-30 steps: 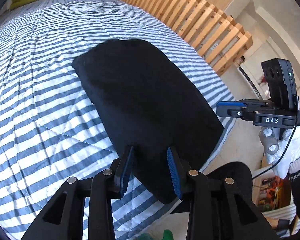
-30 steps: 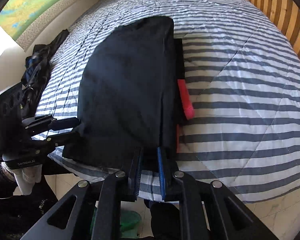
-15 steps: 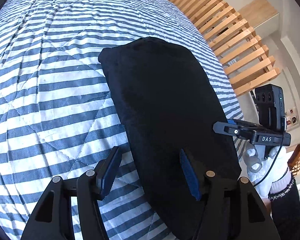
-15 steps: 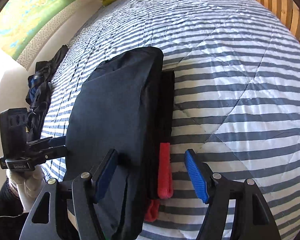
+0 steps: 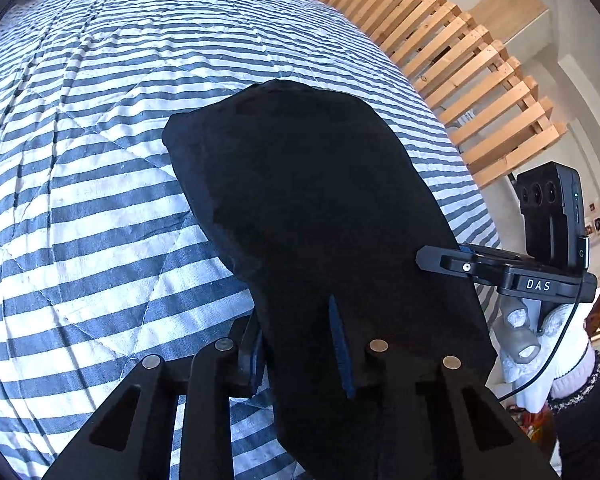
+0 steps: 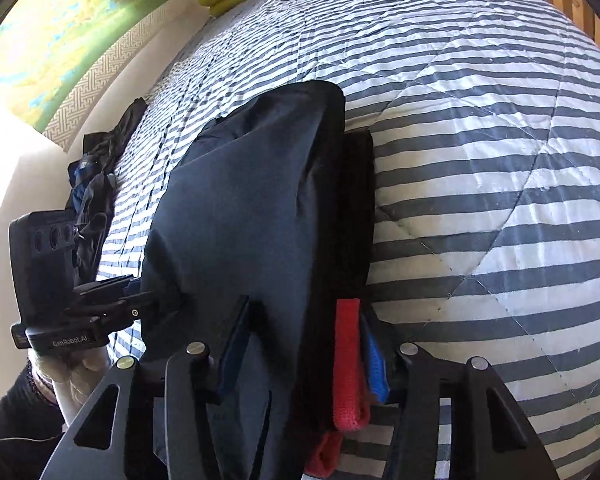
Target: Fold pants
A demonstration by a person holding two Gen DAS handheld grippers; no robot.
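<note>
My left gripper (image 5: 300, 344) and right gripper (image 6: 304, 348) have just been closing, each now pinching a near corner of the dark folded pants (image 6: 240, 208). The pants are stretching ahead across the striped quilt (image 5: 80, 200).

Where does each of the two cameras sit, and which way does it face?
Left wrist view: sits on the left gripper, looking down along its fingers at the dark pants on the striped bed; the right gripper and gloved hand show.
Right wrist view: sits on the right gripper, looking down over the pants' near edge with a red band; the left gripper shows.
Shared: pants, bed, each other's gripper.
</note>
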